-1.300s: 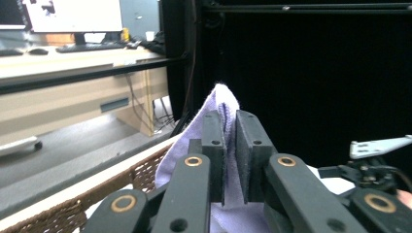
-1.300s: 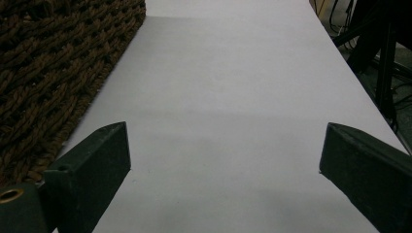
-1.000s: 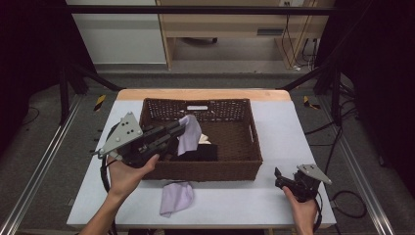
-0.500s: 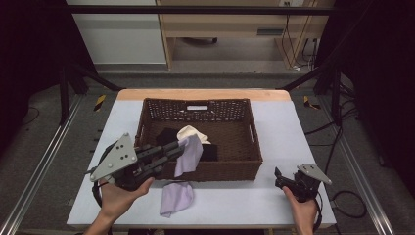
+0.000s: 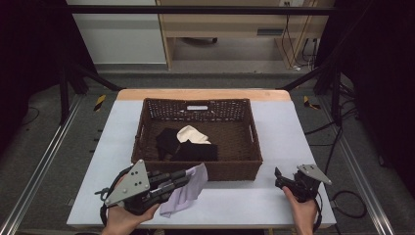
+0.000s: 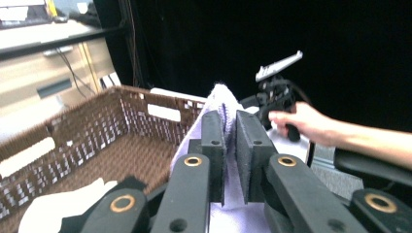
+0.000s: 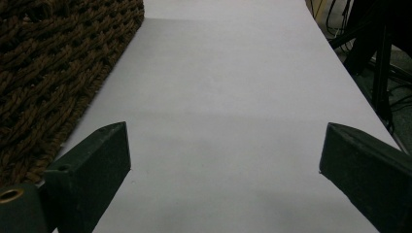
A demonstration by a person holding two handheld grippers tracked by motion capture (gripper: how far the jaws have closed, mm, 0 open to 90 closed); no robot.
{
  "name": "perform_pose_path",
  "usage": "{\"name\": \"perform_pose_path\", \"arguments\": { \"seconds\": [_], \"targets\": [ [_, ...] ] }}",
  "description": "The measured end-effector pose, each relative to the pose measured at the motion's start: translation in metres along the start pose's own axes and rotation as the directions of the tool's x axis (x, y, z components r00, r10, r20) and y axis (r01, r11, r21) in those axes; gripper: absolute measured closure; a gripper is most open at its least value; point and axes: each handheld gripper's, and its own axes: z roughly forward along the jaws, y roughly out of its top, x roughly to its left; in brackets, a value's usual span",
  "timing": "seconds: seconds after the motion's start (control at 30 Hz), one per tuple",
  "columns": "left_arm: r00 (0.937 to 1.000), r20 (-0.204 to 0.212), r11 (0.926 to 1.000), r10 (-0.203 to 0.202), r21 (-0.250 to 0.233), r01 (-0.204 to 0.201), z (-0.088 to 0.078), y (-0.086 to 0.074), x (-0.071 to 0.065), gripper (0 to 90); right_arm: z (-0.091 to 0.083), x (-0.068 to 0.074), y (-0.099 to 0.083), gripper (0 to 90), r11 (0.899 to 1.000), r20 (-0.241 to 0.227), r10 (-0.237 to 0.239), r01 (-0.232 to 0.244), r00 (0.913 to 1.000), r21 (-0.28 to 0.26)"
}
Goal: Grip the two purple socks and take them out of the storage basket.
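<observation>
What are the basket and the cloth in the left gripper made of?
Basket: looks like woven wicker or rattan, dark brown, matte; the open weave shows in its walls. Cloth: pale lilac soft fabric, perhaps knit; it hangs limp from the left gripper.

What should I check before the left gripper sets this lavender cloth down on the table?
1. Grip: left gripper shut on the lavender cloth, fabric pinched between the pads: ok.
2. Cloth out of the wicker basket, hanging in front of its near wall: ok.
3. Bare white table to the right of the cloth for a drop: ok.
4. Right gripper apart from the cloth, jaws open over the table: ok.
5. Whether the cloth's lower end already touches the table: cannot tell.
6. Basket emptied: not ok, black cloths and a cream cloth remain.
</observation>
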Motion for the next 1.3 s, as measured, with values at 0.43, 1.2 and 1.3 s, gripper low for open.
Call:
{"name": "perform_pose_path", "arguments": {
  "seconds": [0.43, 1.2, 1.3],
  "targets": [
    [0.9975, 0.005, 0.9818, -0.071, 0.177, 0.069, 0.022, -0.058, 0.002, 82.6, 0.0, 0.0, 0.0, 4.8, 1.0, 0.002, -0.001, 0.001, 1.0, 0.0],
    [0.983, -0.1, 0.9249, -0.154, 0.336, 0.179, 0.026, -0.114, 0.025, 81.9, 0.0, 0.0, 0.0, 4.8, 1.0, 0.005, -0.002, 0.002, 1.0, 0.003],
    [0.9777, -0.14, 0.9101, -0.157, 0.364, 0.198, 0.027, -0.121, 0.029, 81.1, 0.0, 0.0, 0.0, 4.8, 1.0, 0.005, -0.004, 0.004, 1.0, 0.001]
  ]
}}
